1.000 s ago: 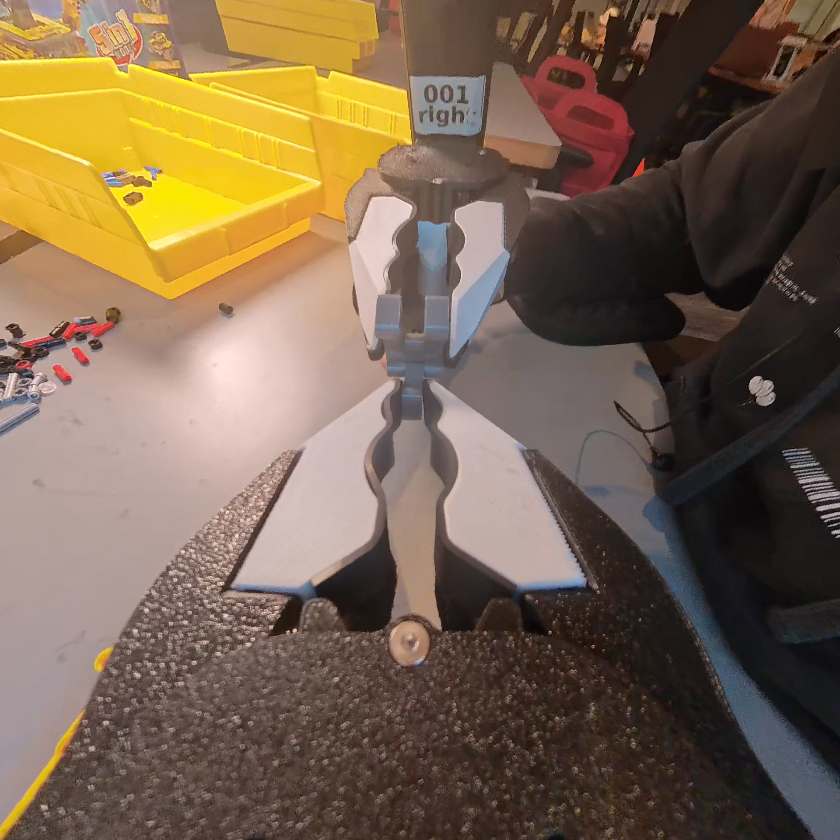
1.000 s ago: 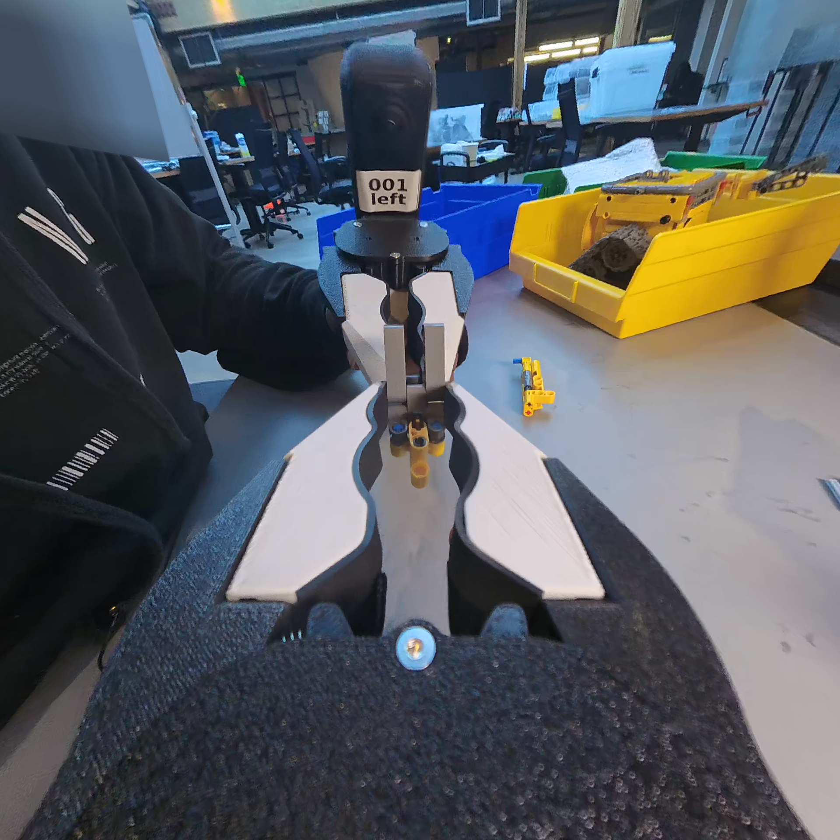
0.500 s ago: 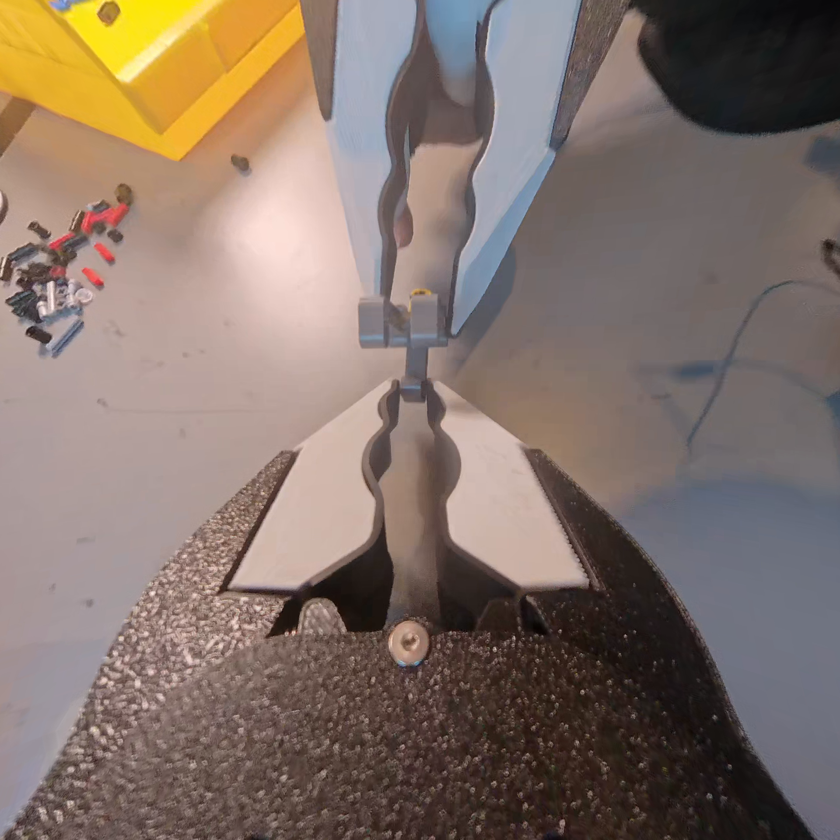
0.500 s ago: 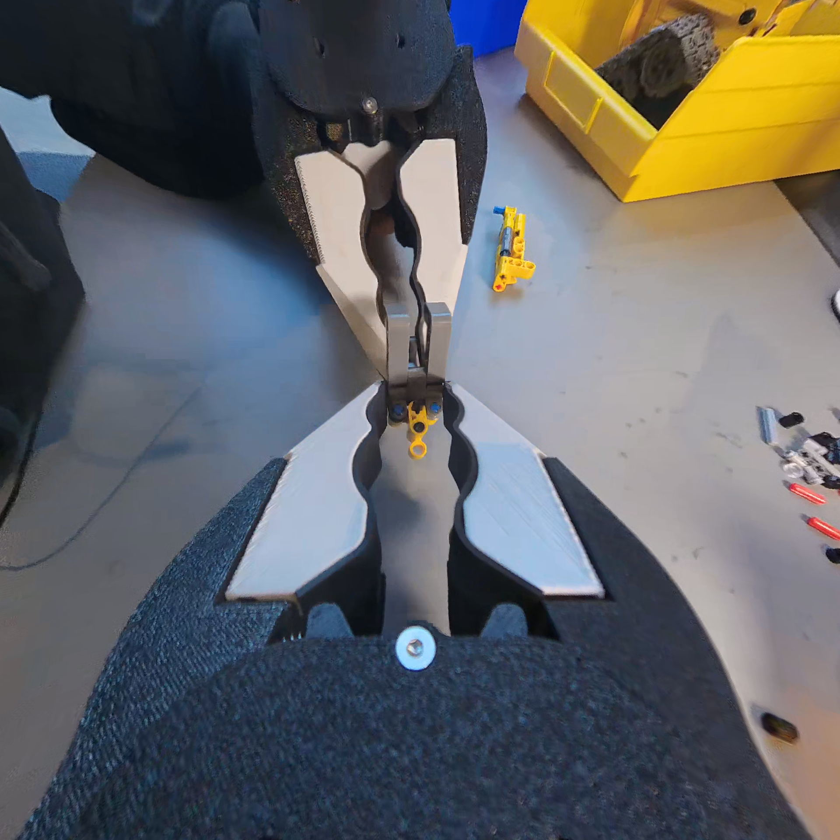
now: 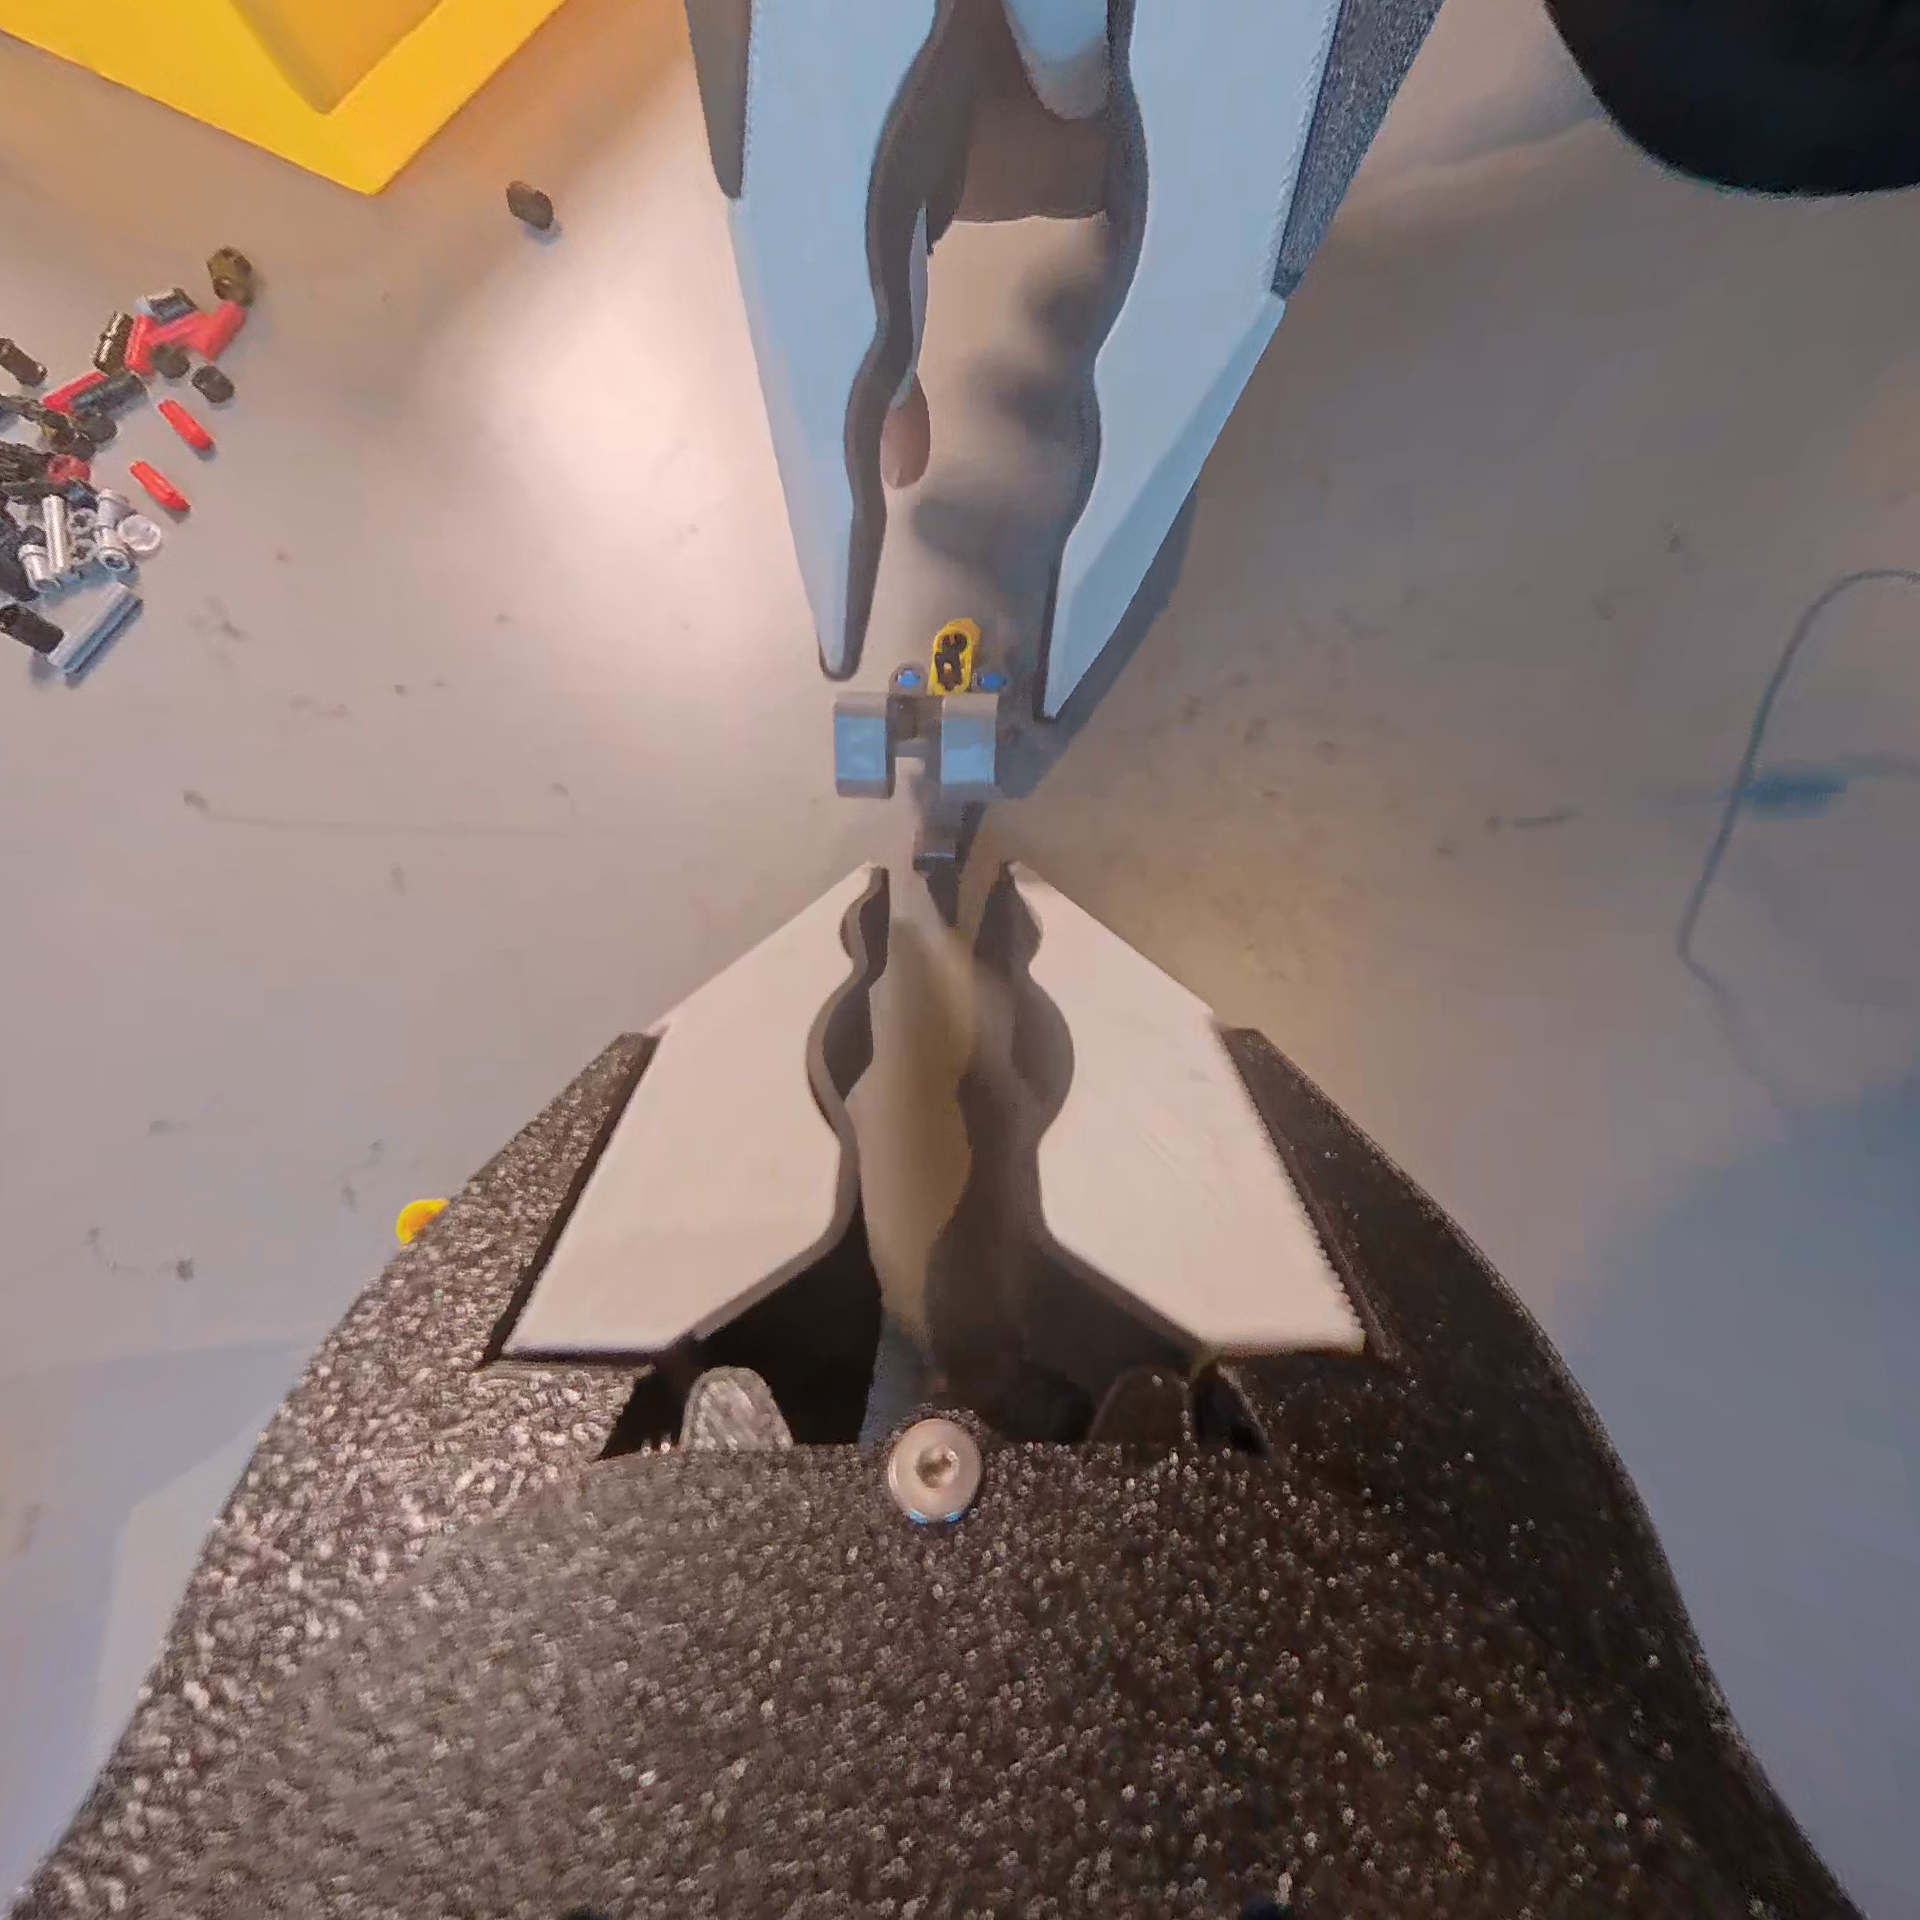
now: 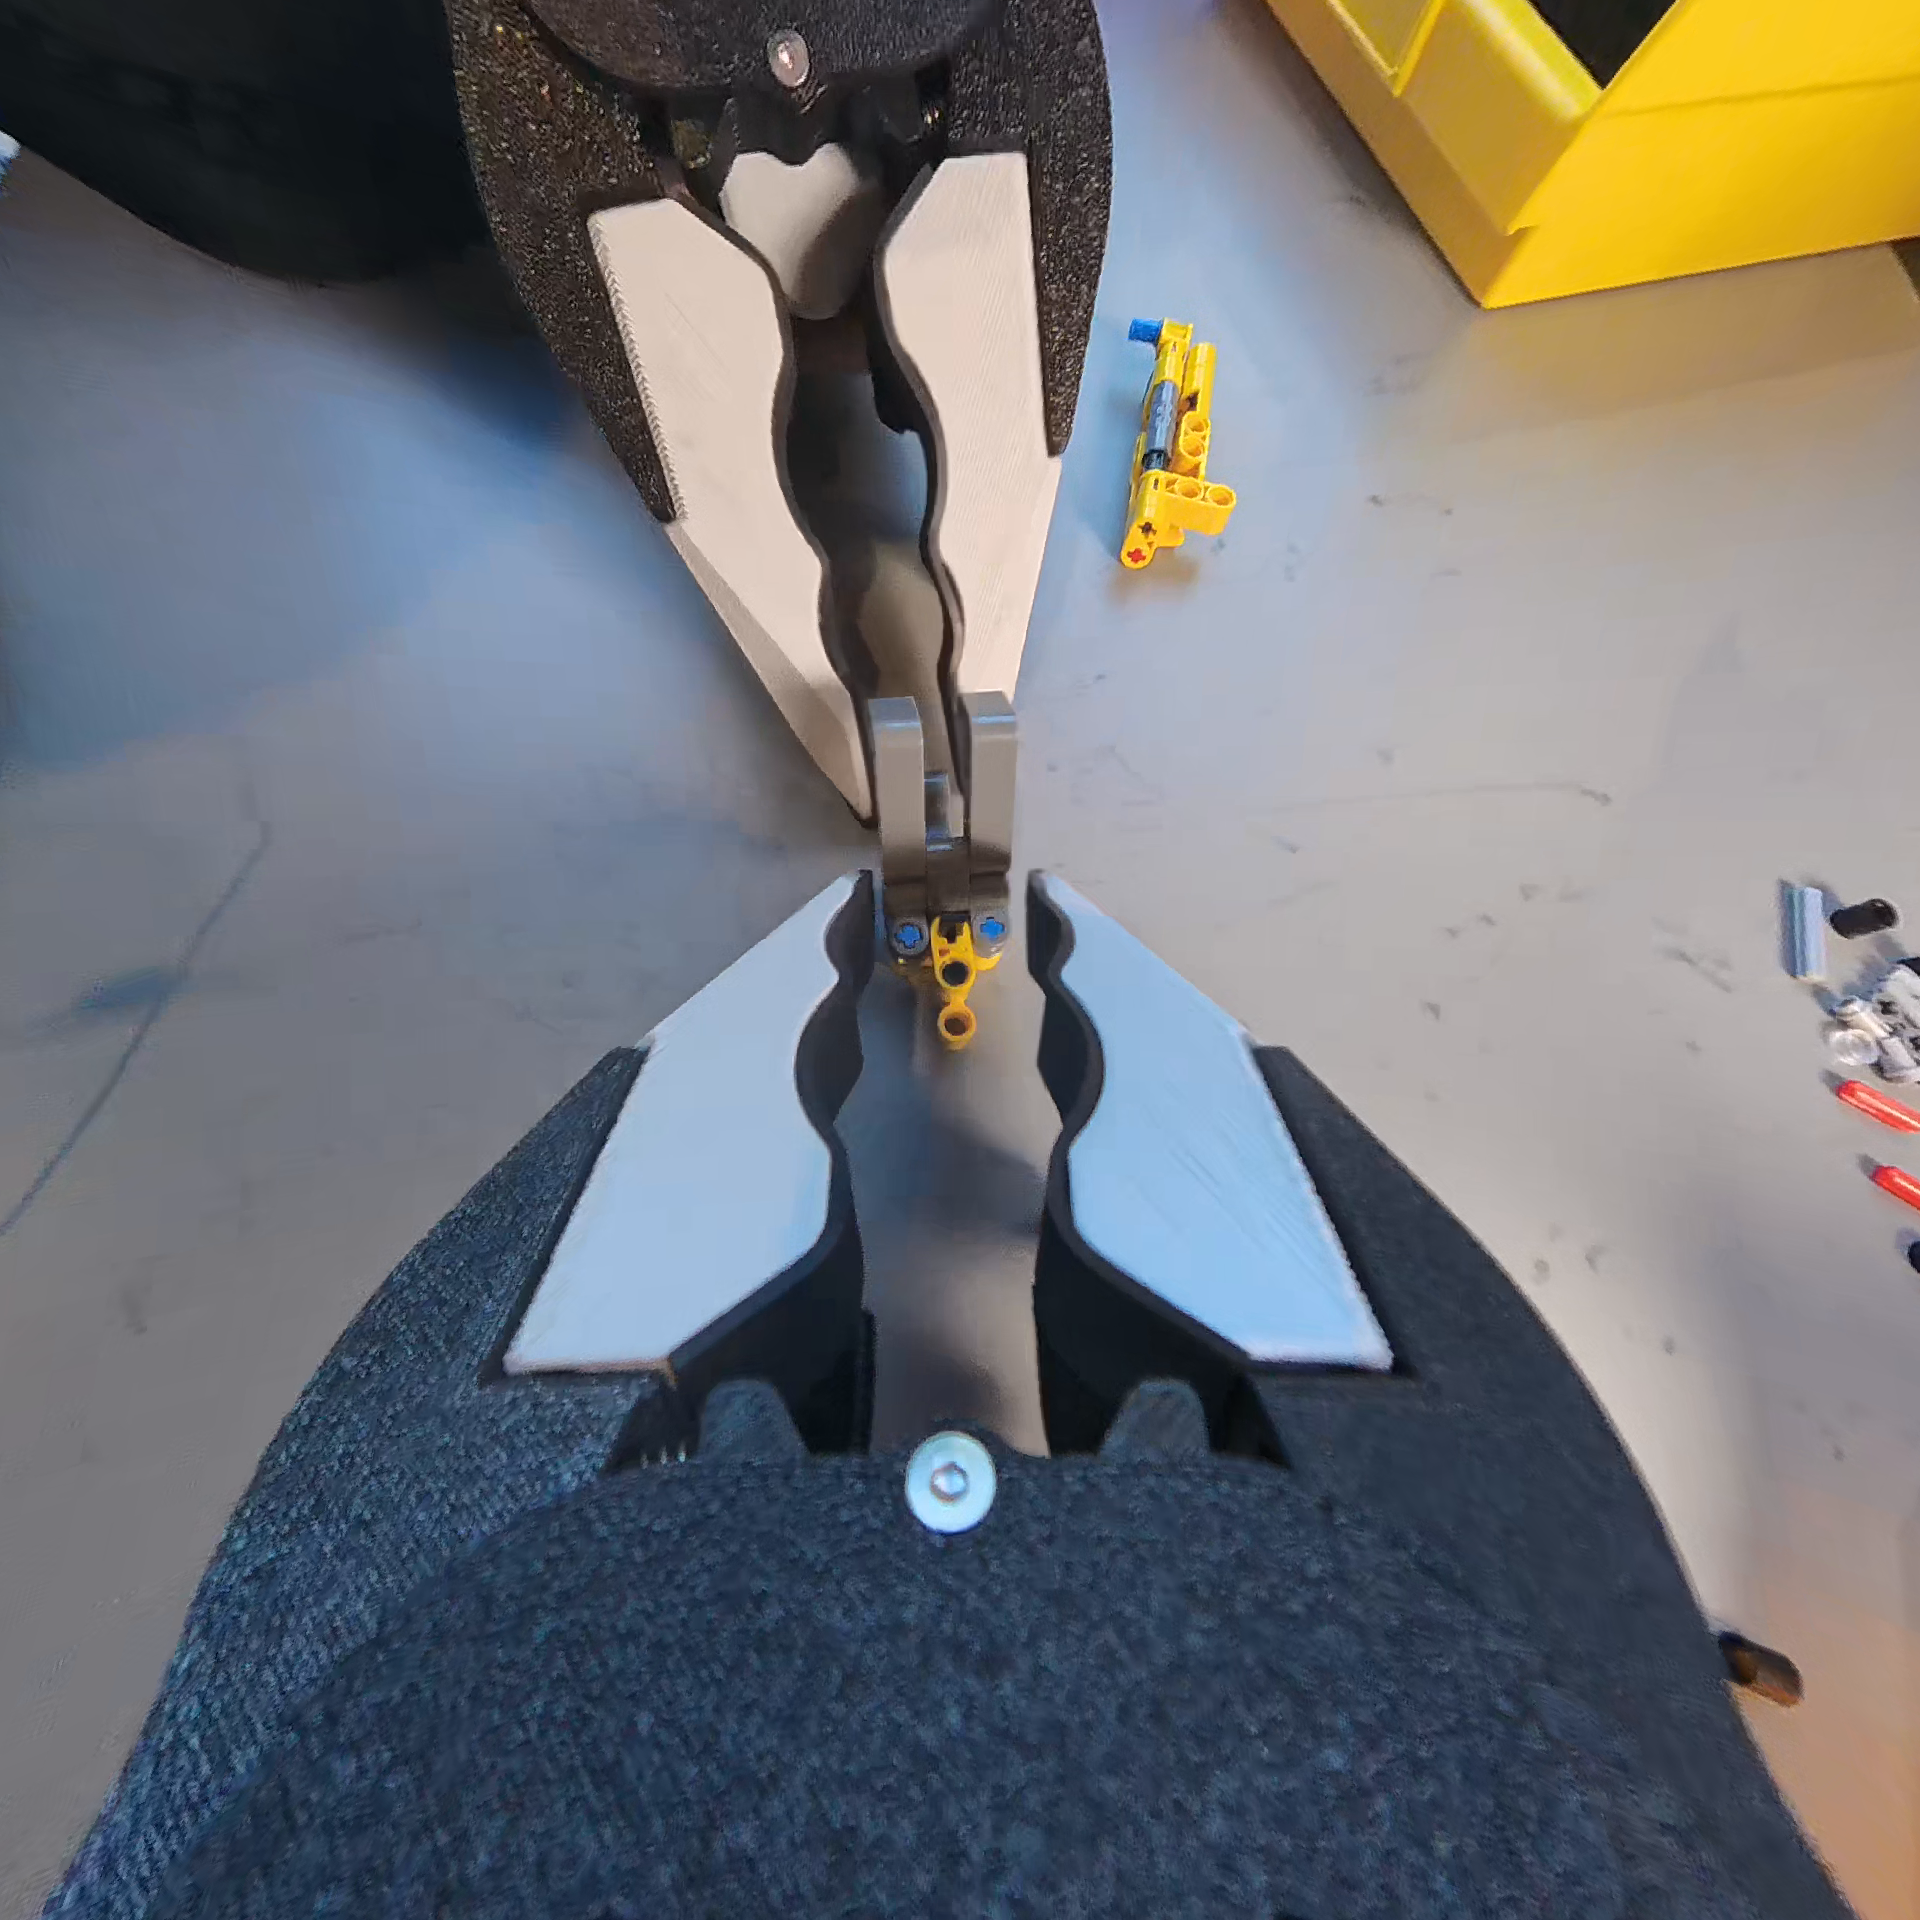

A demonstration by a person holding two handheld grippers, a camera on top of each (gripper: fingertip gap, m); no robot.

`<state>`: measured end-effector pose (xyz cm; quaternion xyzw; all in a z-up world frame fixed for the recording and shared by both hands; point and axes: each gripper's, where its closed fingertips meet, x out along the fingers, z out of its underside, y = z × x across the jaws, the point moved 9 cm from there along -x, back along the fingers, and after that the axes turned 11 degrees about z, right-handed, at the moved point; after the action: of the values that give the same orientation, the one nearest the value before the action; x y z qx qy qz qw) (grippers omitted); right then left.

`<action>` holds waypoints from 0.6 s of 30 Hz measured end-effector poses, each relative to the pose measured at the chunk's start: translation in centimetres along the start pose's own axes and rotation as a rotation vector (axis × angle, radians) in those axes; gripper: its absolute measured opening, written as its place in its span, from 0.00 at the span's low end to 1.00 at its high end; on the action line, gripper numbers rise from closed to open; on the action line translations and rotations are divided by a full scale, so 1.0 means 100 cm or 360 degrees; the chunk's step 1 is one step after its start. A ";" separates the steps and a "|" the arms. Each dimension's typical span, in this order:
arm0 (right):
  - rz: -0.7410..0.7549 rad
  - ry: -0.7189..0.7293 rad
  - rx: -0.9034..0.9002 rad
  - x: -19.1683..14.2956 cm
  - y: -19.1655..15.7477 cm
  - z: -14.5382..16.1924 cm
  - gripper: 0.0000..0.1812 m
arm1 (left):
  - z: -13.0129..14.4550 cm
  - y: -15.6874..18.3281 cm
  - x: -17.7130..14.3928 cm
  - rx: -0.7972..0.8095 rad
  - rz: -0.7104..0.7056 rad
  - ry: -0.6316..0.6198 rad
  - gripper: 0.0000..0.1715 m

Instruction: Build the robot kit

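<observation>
1. Left claw: slightly parted, tips either side of the thin dark stem of a grey-and-yellow toy piece. Small gaps show on both sides, so it seems not to grip.
2. Right claw: narrowly parted, closely flanking the toy piece's opposite, yellow end. I cannot tell whether it grips.
3. The toy piece sits between the two facing claws, low over the grey tabletop.
4. Farther from the toy piece: a yellow part, scattered small parts and a yellow bin.
</observation>
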<state>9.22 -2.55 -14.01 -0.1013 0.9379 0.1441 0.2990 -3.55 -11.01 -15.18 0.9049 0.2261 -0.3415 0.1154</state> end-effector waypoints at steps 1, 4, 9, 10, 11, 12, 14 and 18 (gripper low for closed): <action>-0.0004 0.0016 0.0013 -0.003 0.001 0.000 0.18 | 0.000 -0.001 -0.004 -0.0007 0.0011 0.0018 0.13; 0.0027 0.0056 0.0032 -0.013 0.005 0.004 0.22 | 0.000 -0.007 -0.022 -0.0036 0.0018 0.0139 0.13; 0.0020 0.0009 0.0003 -0.019 0.001 0.014 0.21 | 0.000 -0.015 -0.039 -0.0101 0.0051 0.0354 0.16; 0.0020 -0.0005 -0.0020 -0.017 -0.001 0.014 0.21 | -0.001 -0.014 -0.039 -0.0091 0.0070 0.0375 0.17; 0.0030 -0.0012 -0.0035 -0.015 -0.002 0.013 0.21 | -0.004 -0.011 -0.038 -0.0073 0.0096 0.0396 0.17; 0.0037 -0.0019 -0.0038 -0.014 -0.002 0.012 0.19 | -0.007 -0.009 -0.037 -0.0057 0.0116 0.0424 0.17; 0.0062 -0.0037 -0.0057 -0.009 -0.002 0.009 0.15 | -0.015 -0.005 -0.033 -0.0040 0.0146 0.0490 0.18; 0.0046 -0.0081 -0.0118 -0.003 -0.002 0.007 0.04 | -0.021 -0.005 -0.018 -0.0009 0.0079 0.0391 0.10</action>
<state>9.92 -2.46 -14.43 -0.0949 0.9254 0.1855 0.3167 -3.76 -10.41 -12.42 0.9449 0.2172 -0.2246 0.0979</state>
